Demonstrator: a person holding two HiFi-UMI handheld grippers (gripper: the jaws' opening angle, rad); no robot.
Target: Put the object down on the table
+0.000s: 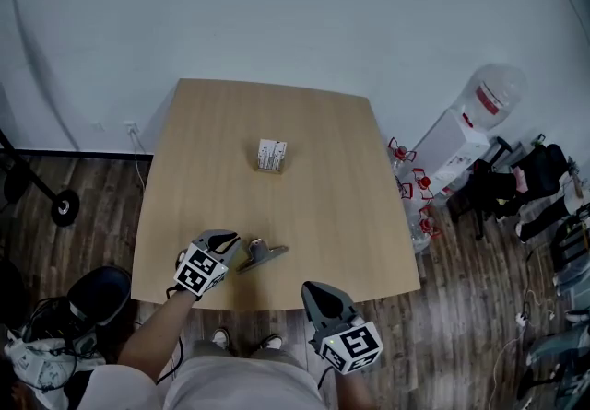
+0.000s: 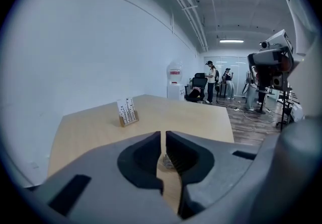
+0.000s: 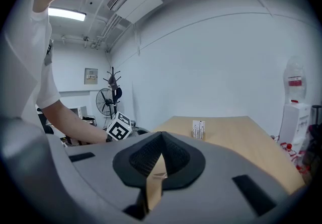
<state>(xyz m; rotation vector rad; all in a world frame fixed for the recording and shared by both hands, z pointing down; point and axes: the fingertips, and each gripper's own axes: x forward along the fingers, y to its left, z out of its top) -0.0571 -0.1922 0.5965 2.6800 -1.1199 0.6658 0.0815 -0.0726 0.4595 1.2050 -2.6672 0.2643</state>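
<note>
Head view: a small grey object (image 1: pixel 263 254) lay on the wooden table (image 1: pixel 332 187) close to its front edge. Its long axis slanted rightward and slightly away, and its near end sat at the tips of the left gripper (image 1: pixel 232 246). The right gripper (image 1: pixel 315 291) hung farther off, beyond the table's edge.

Left gripper view: the jaws stood drawn to a thin slit, apparently pinching a pale, metallic-looking sliver of the grey object (image 2: pixel 165 160).

Right gripper view: its jaws met, with nothing between them.

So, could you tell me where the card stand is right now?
In the head view, the card stand sits near the centre of the table, beyond the left gripper.
</note>
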